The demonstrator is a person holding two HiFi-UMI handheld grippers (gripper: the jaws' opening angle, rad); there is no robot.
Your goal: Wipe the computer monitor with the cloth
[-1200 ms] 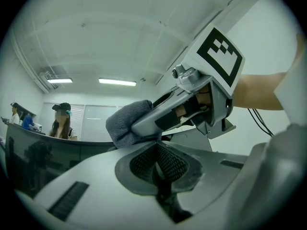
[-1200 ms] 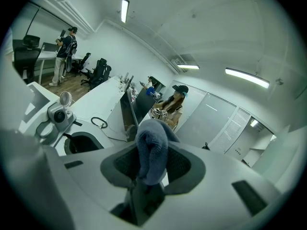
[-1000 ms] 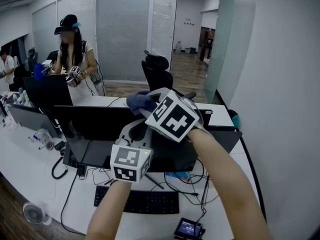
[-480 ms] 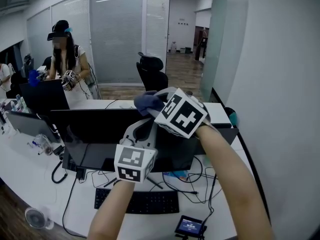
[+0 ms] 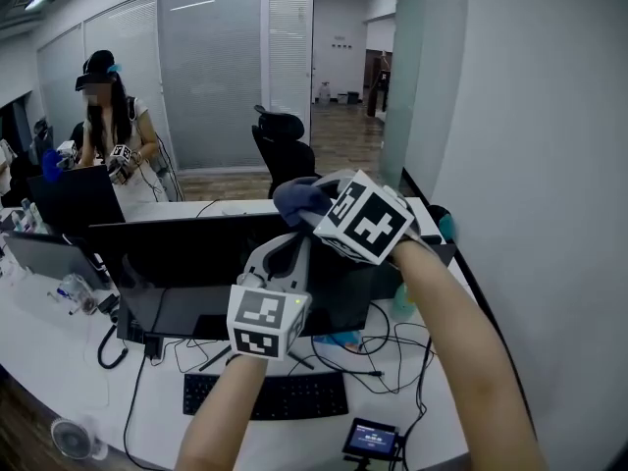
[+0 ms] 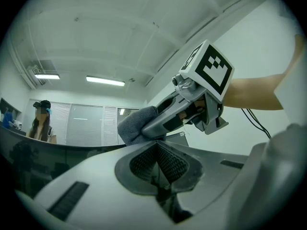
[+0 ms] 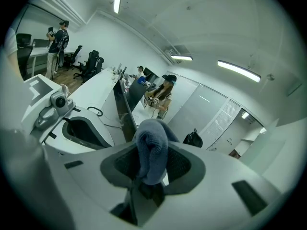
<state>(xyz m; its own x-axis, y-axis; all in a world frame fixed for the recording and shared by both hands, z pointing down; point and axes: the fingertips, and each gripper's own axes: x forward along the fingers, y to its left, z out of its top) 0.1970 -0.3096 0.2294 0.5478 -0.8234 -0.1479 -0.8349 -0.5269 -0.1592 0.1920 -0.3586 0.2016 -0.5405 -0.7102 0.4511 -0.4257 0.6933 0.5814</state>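
Right gripper (image 7: 149, 174) clamped on blue-grey cloth (image 7: 152, 143) near monitor (image 5: 186, 248) top edge; left gripper (image 6: 158, 164) jaws together, empty.

Keyboard (image 5: 265, 396) — office chair (image 5: 285, 153) — fan (image 5: 74, 440)

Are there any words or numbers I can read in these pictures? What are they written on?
No words or numbers can be read anywhere.
Right marker cube: black-and-white squares only, no letters.
Left marker cube: the same kind of pattern, no letters.
Small lit screen on the desk: too small to read.
Keyboard keys: too small to read.
Signs on the far wall: too small to read.
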